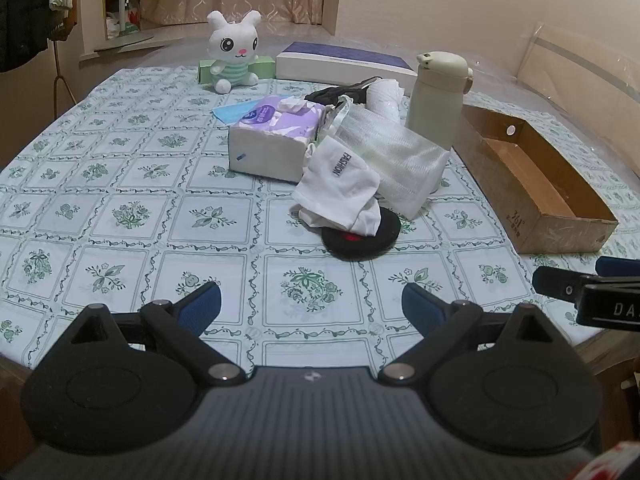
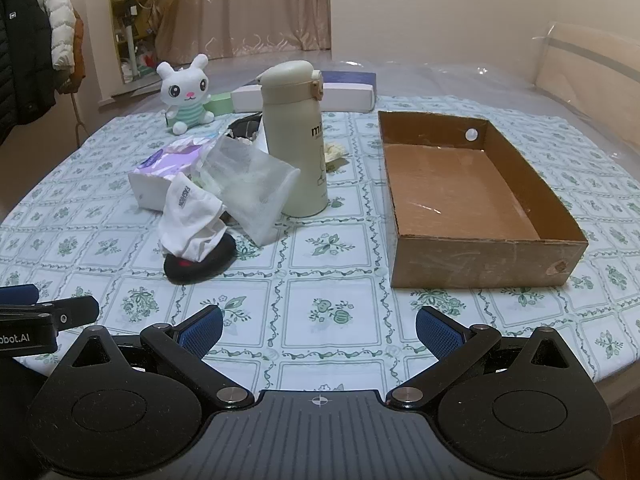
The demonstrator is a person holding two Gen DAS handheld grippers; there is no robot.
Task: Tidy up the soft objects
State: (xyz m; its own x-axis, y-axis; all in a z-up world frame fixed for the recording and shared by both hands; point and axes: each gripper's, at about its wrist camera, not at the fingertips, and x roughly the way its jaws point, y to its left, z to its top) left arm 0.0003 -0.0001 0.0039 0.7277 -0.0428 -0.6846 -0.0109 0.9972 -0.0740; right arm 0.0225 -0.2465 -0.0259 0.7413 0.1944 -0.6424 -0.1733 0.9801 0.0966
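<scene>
- My left gripper [image 1: 310, 302] hovers over the near edge of the counter [image 1: 120, 216], its jaws spread wide with nothing between them.
- My right gripper [image 2: 319, 326] hangs beside it over the same near edge, jaws likewise spread and empty.
- A white sock [image 1: 340, 188] lies crumpled near the middle of the counter, draped partly over a round black pad [image 1: 362, 240] that carries a red mark.
- A translucent mesh pouch [image 1: 394, 160] leans just behind the sock, touching it, with its far end against a pack of tissues [image 1: 272, 140].
- A cream flask [image 2: 296, 140] stands upright behind the pouch.
- An open cardboard box [image 2: 480, 256] sits toward the right edge of the counter, well apart from the sock; I see nothing inside it.
- A plush rabbit [image 1: 234, 52] sits upright near the far edge, in front of a green carton [image 1: 264, 68].
- A flat white and blue box [image 1: 344, 62] lies along the far edge, to the right of the rabbit.
- Something dark [image 1: 340, 92] lies behind the tissues; I cannot tell what it is.
</scene>
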